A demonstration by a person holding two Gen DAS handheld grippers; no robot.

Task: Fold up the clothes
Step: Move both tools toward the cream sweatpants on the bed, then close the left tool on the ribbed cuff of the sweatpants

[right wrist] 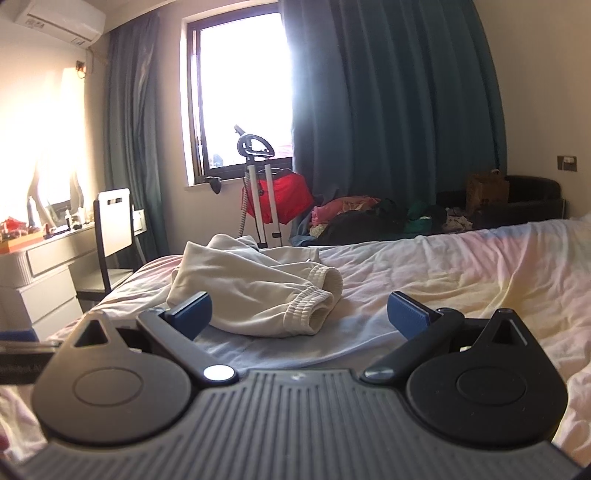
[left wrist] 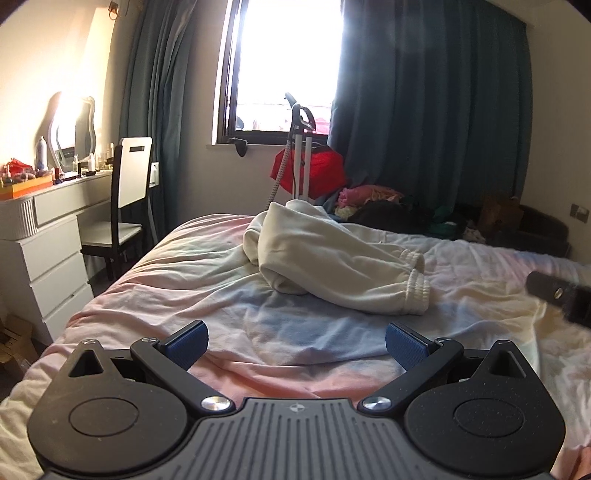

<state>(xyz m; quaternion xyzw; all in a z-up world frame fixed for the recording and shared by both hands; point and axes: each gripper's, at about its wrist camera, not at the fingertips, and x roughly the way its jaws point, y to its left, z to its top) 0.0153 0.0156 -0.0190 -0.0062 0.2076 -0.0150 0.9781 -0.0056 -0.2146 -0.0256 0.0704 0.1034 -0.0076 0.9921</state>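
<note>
In the left wrist view we see our left hand-held gripper point(left wrist: 296, 345) spread wide, its blue pads point(left wrist: 187, 343) well apart and holding nothing, hovering over the bed point(left wrist: 177, 280). The bed's sheet is pale, tinted pink, blue and yellow, and wrinkled. Ahead of the gripper, near the middle of the bed, lies a pair of cream sweatpants point(left wrist: 325, 254), crumpled in a heap, with the two ribbed cuffs point(left wrist: 417, 284) pointing to the right. Nothing touches the sweatpants. At the right edge a dark, blurred piece of the right hand-held gripper point(left wrist: 561, 295) shows above the sheet. To the left stands a white dresser point(left wrist: 48, 240) with small bottles and a mirror on it, and a chair point(left wrist: 125, 195) beside it. Behind the bed we see a window point(left wrist: 288, 70), teal curtains point(left wrist: 432, 99), a garment steamer point(left wrist: 301, 155) with something red hanging on it, and a pile of mixed clothes point(left wrist: 388, 206).

In the right wrist view our right hand-held gripper point(right wrist: 300, 312) is likewise spread wide and empty. The sweatpants point(right wrist: 255, 288) lie just ahead and slightly left, one cuff opening facing us; the gripper's left finger overlaps the heap in the picture, but we cannot tell whether it touches. An air conditioner point(right wrist: 59, 20) hangs at the upper left.
</note>
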